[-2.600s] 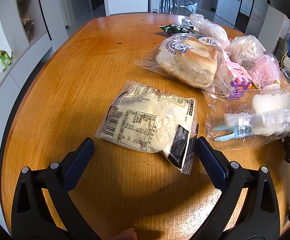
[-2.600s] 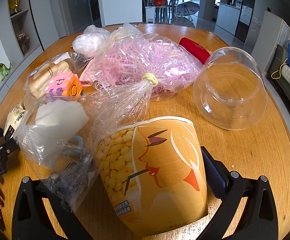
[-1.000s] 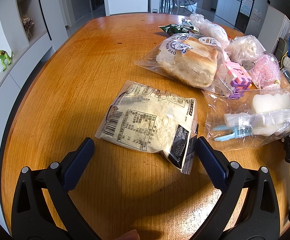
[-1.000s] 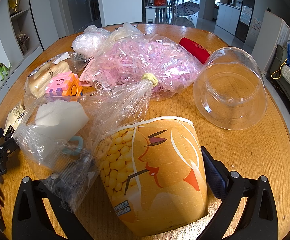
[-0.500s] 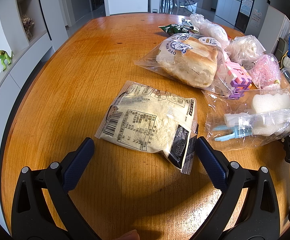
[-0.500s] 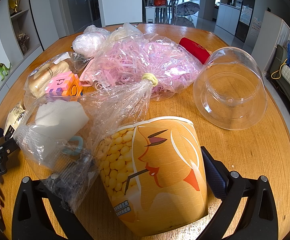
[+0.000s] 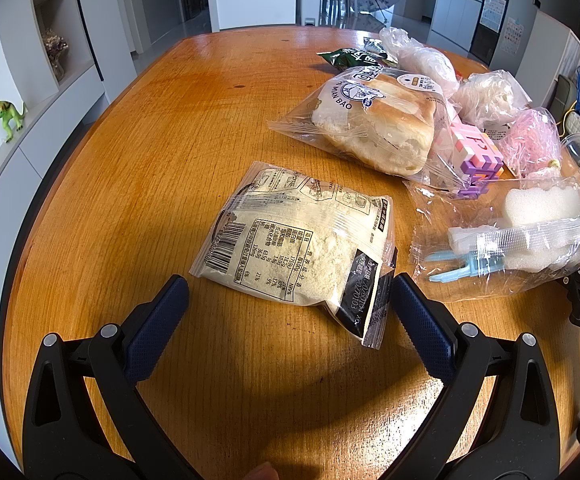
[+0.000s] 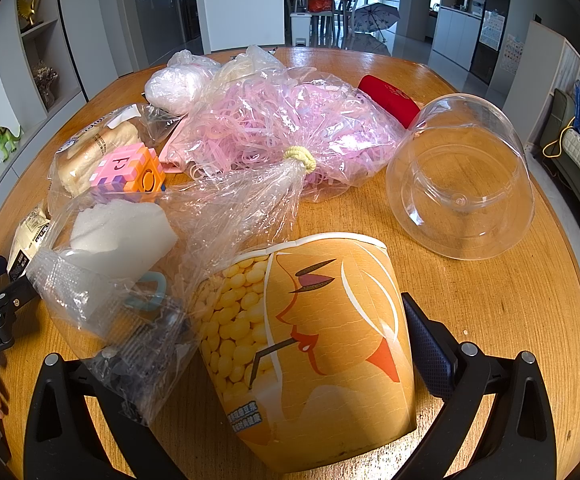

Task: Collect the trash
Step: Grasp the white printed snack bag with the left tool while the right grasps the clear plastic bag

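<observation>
My left gripper (image 7: 287,291) is open, low over the wooden table (image 7: 137,168). A sealed white bread packet with a printed label (image 7: 302,236) lies flat, its near end between the two blue fingers. My right gripper (image 8: 298,320) is also open. An orange paper bucket (image 8: 322,340) printed with a face and corn lies on its side between its fingers. A crumpled clear bag holding white foam and a blue clip (image 8: 121,248) drapes over the left finger and hides it.
On the table lie a bagged bread loaf (image 7: 374,128), a pink puzzle cube (image 7: 478,156), a green snack packet (image 7: 350,58), white bundled bags (image 7: 426,60), a bag of pink shreds (image 8: 290,128), a red case (image 8: 390,96) and a clear plastic dome (image 8: 462,184).
</observation>
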